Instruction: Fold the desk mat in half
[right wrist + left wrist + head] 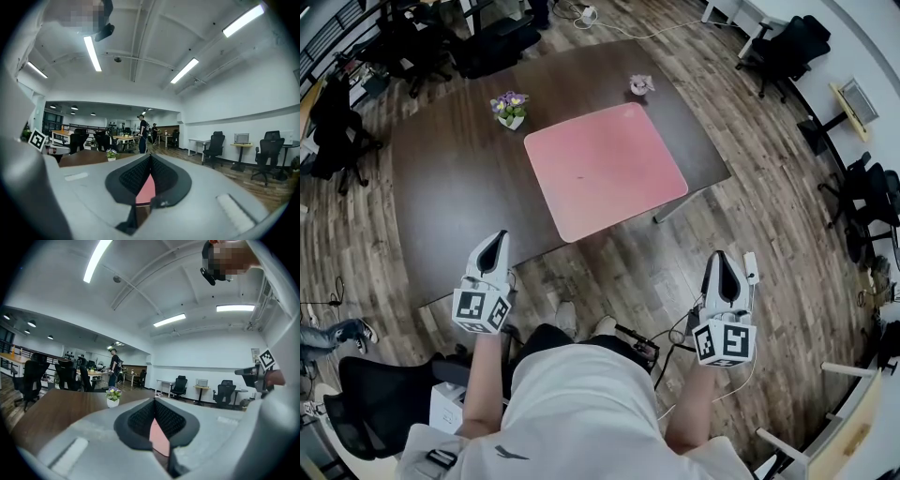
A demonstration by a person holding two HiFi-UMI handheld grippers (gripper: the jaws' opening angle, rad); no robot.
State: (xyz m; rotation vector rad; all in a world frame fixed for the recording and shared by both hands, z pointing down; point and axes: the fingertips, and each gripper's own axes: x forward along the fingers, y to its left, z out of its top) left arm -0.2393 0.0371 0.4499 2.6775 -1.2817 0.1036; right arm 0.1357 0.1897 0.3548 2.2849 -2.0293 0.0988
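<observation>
Hovering: my left gripper (495,240) and right gripper (719,259), jaws together, nothing held, well short of the pink desk mat (605,169).
Risk: I may shove its near edge, not pinch it.

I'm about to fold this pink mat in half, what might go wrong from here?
The left claw and right claw are shut, short of the table; they must open before gripping. The flat desk mat may slide instead of lifting, and its near corner lies at the table edge. The flower pot by its far corner might get knocked.
</observation>
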